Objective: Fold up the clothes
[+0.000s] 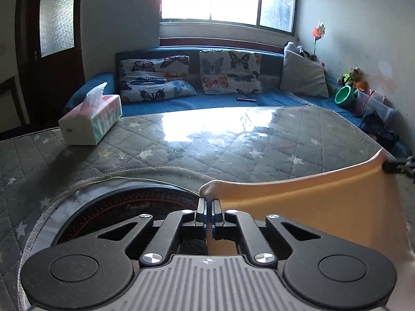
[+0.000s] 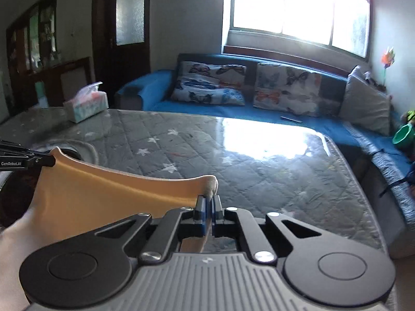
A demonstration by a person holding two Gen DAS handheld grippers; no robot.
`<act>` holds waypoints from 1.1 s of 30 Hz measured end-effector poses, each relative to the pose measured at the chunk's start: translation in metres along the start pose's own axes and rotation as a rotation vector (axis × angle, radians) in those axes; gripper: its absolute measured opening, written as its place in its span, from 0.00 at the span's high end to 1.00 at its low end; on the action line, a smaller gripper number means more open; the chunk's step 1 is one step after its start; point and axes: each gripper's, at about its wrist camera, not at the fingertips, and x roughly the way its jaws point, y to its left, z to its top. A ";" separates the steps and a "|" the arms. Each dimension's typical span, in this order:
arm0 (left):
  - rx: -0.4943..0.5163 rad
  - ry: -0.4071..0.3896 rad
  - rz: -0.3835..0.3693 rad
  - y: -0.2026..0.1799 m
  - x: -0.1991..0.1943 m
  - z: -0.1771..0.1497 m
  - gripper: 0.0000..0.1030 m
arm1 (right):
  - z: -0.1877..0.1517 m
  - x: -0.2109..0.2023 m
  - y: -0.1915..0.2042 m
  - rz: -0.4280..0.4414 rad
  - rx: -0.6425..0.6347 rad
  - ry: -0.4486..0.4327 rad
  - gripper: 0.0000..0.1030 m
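In the left wrist view, the left gripper (image 1: 208, 207) had its fingers (image 1: 200, 211) pressed together on a corner of the orange garment (image 1: 311, 202), a small nub of cloth poking out above the tips. From there the garment stretched away to the right as a taut, smooth sheet, its upper edge sagging in a shallow curve, up to the far corner where the tip of the right gripper (image 1: 394, 165) held it at the frame's edge. The cloth hung just above the counter (image 1: 207, 140), which wore a quilted grey cover with stars under a glossy sheet. A tissue box (image 1: 90, 119) stood well apart on the left, and a dark round thing (image 1: 129, 202) lay under the gripper.

In the right wrist view, the right gripper (image 2: 208, 207) likewise pinched a corner of the garment (image 2: 103, 194), its fingers (image 2: 200, 211) closed on the cloth. The sheet ran left to the left gripper (image 2: 41, 161), which held the opposite corner.

Judging from this, the fold was at an early stage: the garment was lifted and spread between two corners, with no crease visible. Laying it down and folding it seemed still to come. The fabric looked thin, plain and soft, pale on its lower left part.
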 end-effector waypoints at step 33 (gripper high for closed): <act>-0.265 0.027 0.180 0.121 -0.173 -0.119 0.60 | -0.058 -0.074 0.076 0.314 -0.193 0.179 0.60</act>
